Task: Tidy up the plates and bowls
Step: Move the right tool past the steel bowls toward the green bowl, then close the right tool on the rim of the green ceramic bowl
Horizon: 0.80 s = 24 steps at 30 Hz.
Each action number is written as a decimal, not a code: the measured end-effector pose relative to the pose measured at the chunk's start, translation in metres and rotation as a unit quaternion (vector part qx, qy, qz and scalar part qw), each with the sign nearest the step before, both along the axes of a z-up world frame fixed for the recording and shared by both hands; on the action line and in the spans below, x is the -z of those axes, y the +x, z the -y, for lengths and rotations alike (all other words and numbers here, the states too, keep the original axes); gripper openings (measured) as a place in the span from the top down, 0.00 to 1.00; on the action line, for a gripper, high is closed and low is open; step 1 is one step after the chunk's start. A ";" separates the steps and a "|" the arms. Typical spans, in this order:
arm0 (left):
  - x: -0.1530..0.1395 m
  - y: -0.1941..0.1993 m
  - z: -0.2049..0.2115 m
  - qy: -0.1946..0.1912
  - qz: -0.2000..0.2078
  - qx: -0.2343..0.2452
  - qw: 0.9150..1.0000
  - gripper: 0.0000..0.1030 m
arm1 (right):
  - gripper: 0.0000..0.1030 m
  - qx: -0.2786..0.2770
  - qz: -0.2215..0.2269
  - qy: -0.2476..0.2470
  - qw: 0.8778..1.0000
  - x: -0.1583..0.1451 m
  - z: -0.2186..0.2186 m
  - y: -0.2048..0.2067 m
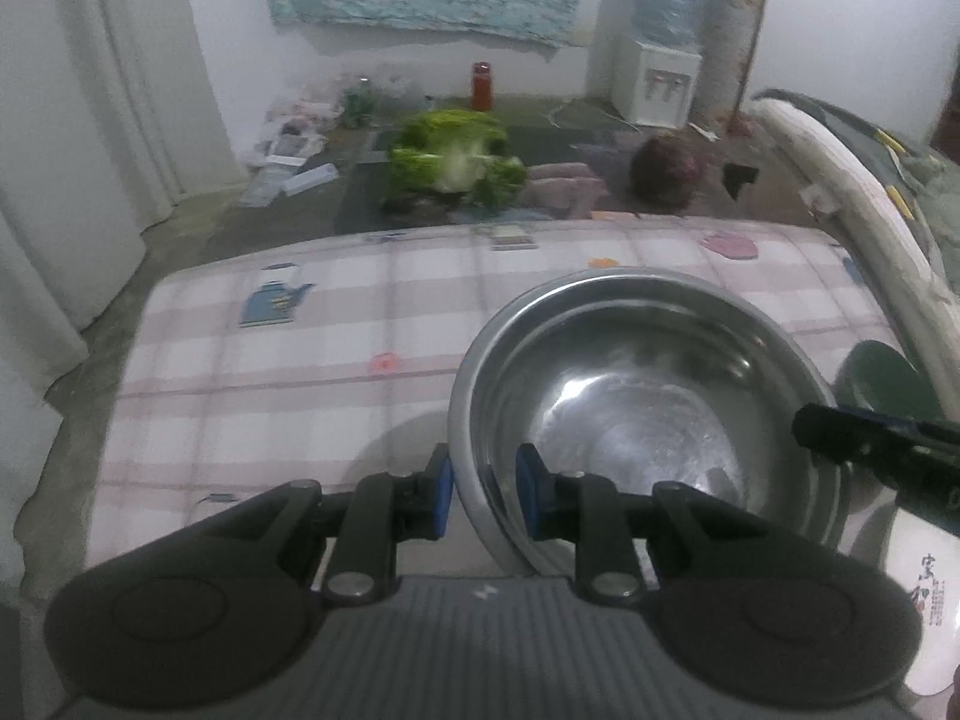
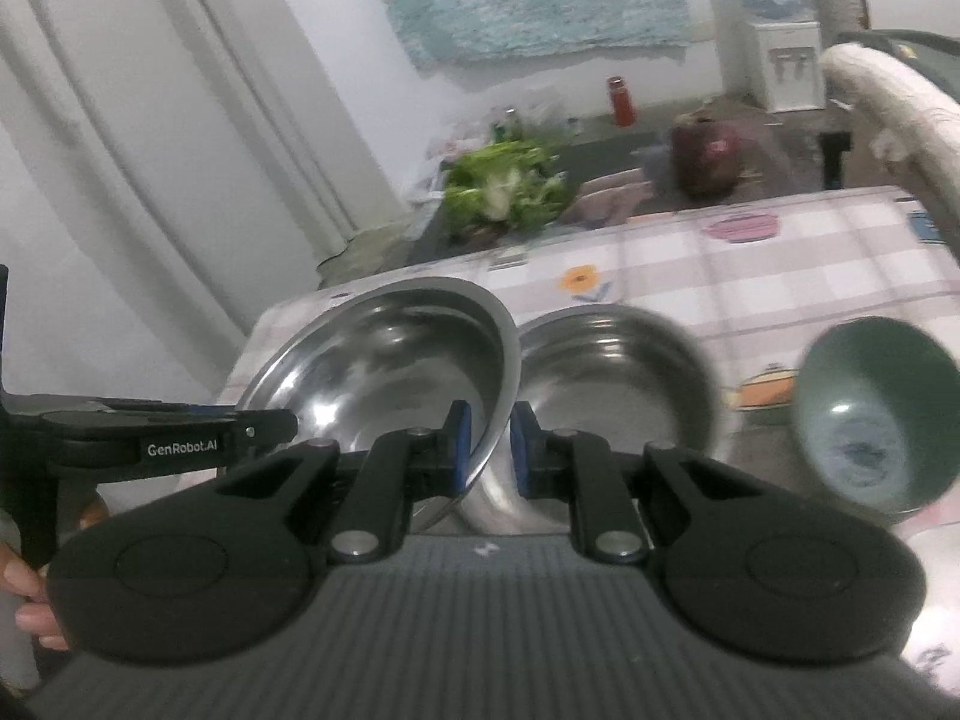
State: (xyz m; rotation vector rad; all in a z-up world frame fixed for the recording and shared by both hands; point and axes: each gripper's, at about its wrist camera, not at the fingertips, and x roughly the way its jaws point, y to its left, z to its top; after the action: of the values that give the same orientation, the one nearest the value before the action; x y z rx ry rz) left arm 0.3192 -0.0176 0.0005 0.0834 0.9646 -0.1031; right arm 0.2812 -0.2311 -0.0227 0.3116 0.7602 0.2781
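My left gripper (image 1: 483, 489) is shut on the near left rim of a large steel bowl (image 1: 648, 408), which sits over a second steel bowl. My right gripper (image 2: 489, 447) is shut on the right rim of the same large steel bowl (image 2: 384, 378), held tilted above the table. The second steel bowl (image 2: 618, 372) stands just to its right on the checked tablecloth (image 2: 780, 264). A green ceramic bowl (image 2: 870, 414) lies tipped at the right; it also shows in the left wrist view (image 1: 882, 378). The left gripper's body (image 2: 150, 444) shows in the right wrist view, and the right gripper's body (image 1: 882, 450) shows in the left wrist view.
A white dish with black characters (image 1: 930, 600) sits at the near right. Beyond the table's far edge lie a leafy green vegetable (image 1: 456, 162), a purple cabbage (image 1: 666, 171) and a red bottle (image 1: 481, 86). A water dispenser (image 1: 660, 72) stands by the wall; a curtain (image 1: 90, 120) hangs at the left.
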 end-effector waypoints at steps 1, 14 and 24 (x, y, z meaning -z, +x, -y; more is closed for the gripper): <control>0.003 0.003 0.007 0.001 -0.004 0.004 1.000 0.77 | 0.86 0.004 -0.002 -0.001 1.000 0.002 0.005 0.001; 0.037 0.021 0.053 0.019 -0.026 0.030 0.999 0.77 | 0.85 0.026 -0.022 -0.026 0.999 0.031 0.043 0.014; 0.035 0.017 0.055 0.034 -0.011 0.037 0.999 0.63 | 0.64 0.025 -0.045 -0.029 0.998 0.041 0.046 0.019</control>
State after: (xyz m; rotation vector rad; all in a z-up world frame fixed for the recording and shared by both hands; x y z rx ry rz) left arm 0.3361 -0.0727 -0.0346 0.1804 0.9864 -0.1400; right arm 0.3002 -0.2772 -0.0633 0.2896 0.8466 0.1965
